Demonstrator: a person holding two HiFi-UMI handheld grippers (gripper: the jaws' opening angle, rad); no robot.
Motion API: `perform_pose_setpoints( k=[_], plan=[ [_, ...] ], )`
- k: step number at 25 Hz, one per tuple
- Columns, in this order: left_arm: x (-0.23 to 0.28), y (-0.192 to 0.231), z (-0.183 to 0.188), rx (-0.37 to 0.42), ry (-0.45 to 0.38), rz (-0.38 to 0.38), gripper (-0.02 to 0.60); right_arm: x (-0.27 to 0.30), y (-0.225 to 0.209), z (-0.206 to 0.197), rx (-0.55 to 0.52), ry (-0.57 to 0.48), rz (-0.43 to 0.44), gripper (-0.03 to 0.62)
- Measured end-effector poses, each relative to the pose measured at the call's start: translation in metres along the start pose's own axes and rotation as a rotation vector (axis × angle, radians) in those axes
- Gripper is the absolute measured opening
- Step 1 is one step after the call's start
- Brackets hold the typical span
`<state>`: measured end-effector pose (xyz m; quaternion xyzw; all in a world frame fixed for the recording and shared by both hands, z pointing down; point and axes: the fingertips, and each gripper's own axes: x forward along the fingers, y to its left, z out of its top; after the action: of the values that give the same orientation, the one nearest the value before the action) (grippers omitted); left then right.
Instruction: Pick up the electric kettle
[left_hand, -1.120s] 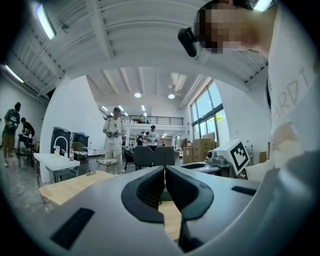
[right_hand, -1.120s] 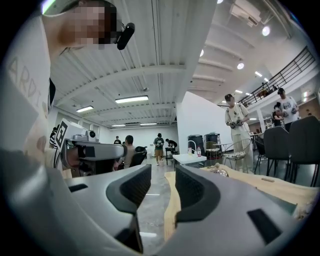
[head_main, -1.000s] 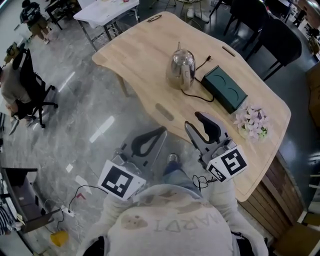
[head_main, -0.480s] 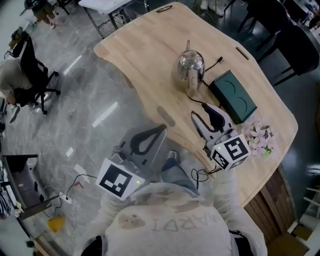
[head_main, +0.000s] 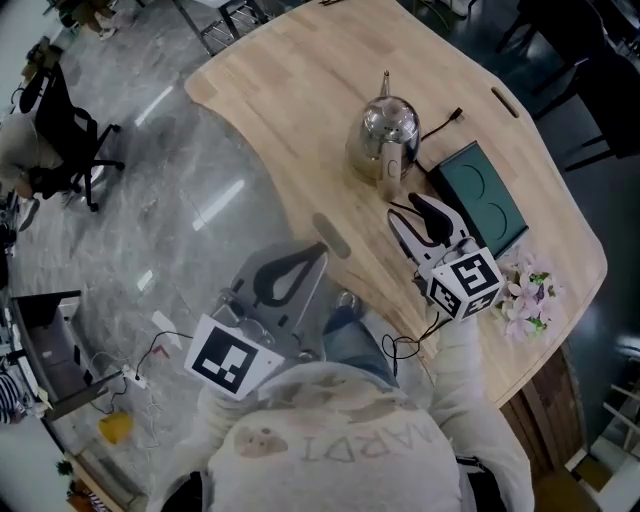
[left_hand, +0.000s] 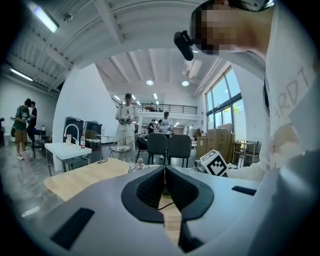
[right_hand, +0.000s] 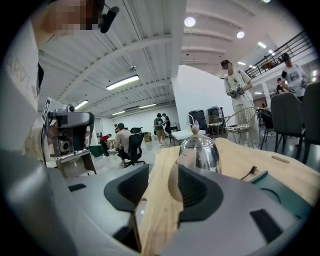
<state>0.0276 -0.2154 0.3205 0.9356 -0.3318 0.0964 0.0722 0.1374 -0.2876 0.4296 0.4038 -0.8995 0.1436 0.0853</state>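
Both claws had come forward since a second ago. The right claw (head_main: 410, 210) had gone from the near edge of the table (head_main: 300, 90) to well out over the wood, closing in on the kettle (head_main: 385, 135), and the gap between its jaws had grown. The left claw (head_main: 318, 255) had crept up too, but it hung short of the table edge, over the floor.

From the right gripper view the right claw's jaws stood wide apart and were opening further. Nothing lay between them but bare tabletop. The kettle (right_hand: 200, 152) showed past the gap, a little toward the right-hand jaw, near but clear of both pads – no touch, no grip. The left gripper view showed the left claw (left_hand: 164, 172) clenched, pads pressed together at the tips with nothing caught in them.

The kettle stood upright on the far half of the table, long axis straight up and lid knob on top. Some part jutted from its near side, toward the right claw – handle or spout, I could not tell which. A black cord (head_main: 440, 125) ran off from behind it toward the far right. Just beside the kettle, on the right, lay a dark green box (head_main: 480, 200), and the right claw hovered at that box's near-left corner. A bunch of pale flowers (head_main: 530, 300) sat nearer the table's right edge, well apart from the kettle.
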Motion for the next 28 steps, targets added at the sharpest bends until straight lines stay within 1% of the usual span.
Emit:
perform_pose_setpoints(
  k=[7,10,21,28],
  plan=[
    [0.02,0.011,-0.014,-0.016,0.043,0.011,0.014,0.022,-0.021,-0.021,0.01,0.06,0.044,0.167],
    [0.026,0.016,-0.018,-0.02,0.057,0.017,0.014,0.032,-0.025,-0.026,0.017,0.077,0.077,0.169],
    [0.04,0.032,-0.026,-0.039,0.093,0.036,0.014,0.056,-0.024,-0.034,0.048,0.125,0.238,0.17],
    [0.044,0.04,-0.032,-0.048,0.11,0.051,0.014,0.068,-0.021,-0.039,0.033,0.153,0.307,0.17]
  ],
)
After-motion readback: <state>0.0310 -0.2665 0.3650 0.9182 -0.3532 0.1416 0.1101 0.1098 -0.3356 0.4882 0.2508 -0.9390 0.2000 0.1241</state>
